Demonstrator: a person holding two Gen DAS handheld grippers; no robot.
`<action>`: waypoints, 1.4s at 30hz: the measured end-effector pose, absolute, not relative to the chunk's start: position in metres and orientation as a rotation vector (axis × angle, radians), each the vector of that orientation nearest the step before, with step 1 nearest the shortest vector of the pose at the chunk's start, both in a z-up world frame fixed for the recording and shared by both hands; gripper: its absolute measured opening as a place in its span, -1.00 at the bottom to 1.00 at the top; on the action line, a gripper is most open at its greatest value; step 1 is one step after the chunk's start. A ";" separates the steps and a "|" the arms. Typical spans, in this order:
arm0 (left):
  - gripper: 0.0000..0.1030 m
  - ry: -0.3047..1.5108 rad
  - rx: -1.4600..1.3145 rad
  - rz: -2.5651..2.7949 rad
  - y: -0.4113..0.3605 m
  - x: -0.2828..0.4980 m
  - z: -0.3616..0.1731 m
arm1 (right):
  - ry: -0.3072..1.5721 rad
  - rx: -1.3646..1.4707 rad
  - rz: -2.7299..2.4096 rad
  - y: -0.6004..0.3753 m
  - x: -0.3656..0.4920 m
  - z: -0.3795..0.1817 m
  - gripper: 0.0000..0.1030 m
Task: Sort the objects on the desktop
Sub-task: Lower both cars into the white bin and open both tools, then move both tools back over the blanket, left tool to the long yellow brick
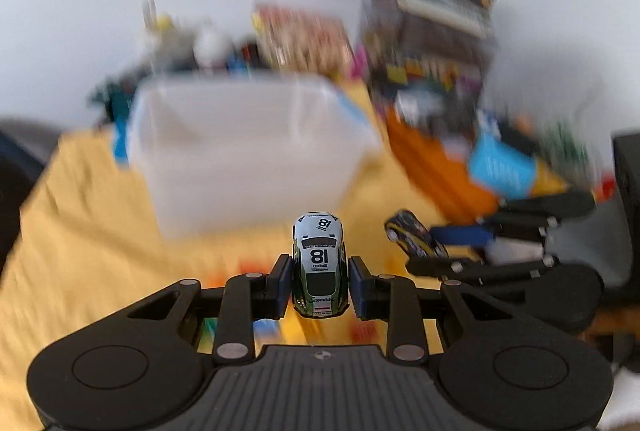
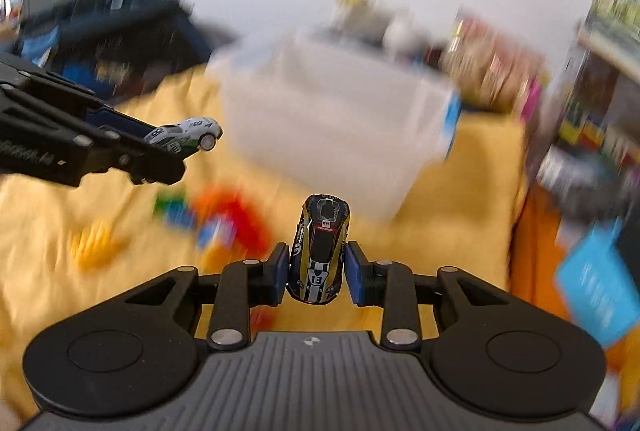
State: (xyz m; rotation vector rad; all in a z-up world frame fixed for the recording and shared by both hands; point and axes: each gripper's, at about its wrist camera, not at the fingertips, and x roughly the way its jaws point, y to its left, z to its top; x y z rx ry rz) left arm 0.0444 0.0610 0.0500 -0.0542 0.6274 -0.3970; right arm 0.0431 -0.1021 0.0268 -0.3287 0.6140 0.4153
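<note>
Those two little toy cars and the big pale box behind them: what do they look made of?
White-and-green car and black-and-yellow car: glossy painted shells with printed numbers, probably die-cast metal or plastic. Box: translucent, milky plastic, though blurred.

The white-green toy car (image 1: 319,265) between the left gripper's fingers bears "18"; the black-yellow toy car (image 2: 319,260) in the right gripper's fingers bears "13".

Glossy toy cars (image 1: 319,263), translucent plastic bin (image 1: 248,147)

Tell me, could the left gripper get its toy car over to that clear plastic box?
Probably yes. The left gripper holds the white car, and nothing visibly stands between it and the clear box just ahead.
</note>
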 end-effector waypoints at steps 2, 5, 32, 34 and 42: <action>-0.35 0.572 -0.053 -0.381 0.066 0.068 0.071 | 0.548 -0.305 0.405 -0.098 0.064 0.049 -0.35; -0.35 0.492 -0.038 -0.356 0.070 0.099 0.099 | 0.447 -0.277 0.379 -0.091 0.096 0.081 -0.35; 0.24 0.637 0.061 -0.171 0.097 0.060 0.030 | 0.574 -0.295 0.444 -0.080 0.099 0.034 0.04; 0.24 0.689 0.049 -0.175 0.101 0.039 0.012 | 0.633 -0.308 0.450 -0.084 0.084 0.016 0.04; 0.24 0.821 0.134 -0.130 0.093 -0.022 -0.041 | 0.854 -0.350 0.485 -0.093 0.032 -0.049 0.04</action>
